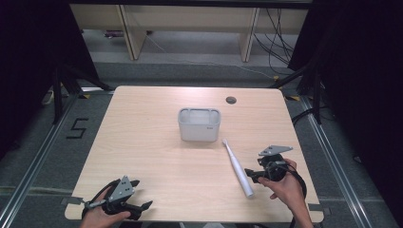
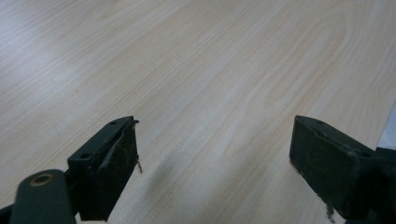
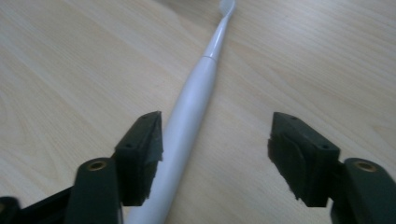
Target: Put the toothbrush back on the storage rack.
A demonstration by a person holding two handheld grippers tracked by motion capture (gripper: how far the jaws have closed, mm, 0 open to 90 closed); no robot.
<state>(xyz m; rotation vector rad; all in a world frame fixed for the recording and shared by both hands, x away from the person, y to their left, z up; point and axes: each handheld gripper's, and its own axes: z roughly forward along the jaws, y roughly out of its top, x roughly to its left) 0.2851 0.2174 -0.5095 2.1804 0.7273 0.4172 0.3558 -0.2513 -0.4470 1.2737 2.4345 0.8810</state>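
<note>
Care mattered most in that grasp, as I judged it: the right gripper [image 3: 215, 154] would do well to shift sideways until the handle sat midway between its pads, then close squarely across the thick part, since a round, smooth handle pinched off-centre could roll or skid away on the table [image 1: 142, 142]. Behind it the grey bin [image 1: 199, 124] stood upright near the middle, well apart from both hands, a likely place for the brush to go. The white electric toothbrush [image 1: 236, 167] lay flat just in front of the bin's right corner, head toward it, base toward the person. Its handle ran up between the right jaws, close against the left pad, well clear of the other; they stood partly open, gripping nothing. The left gripper [image 2: 215, 172] hung wide open over bare wood, empty
</note>
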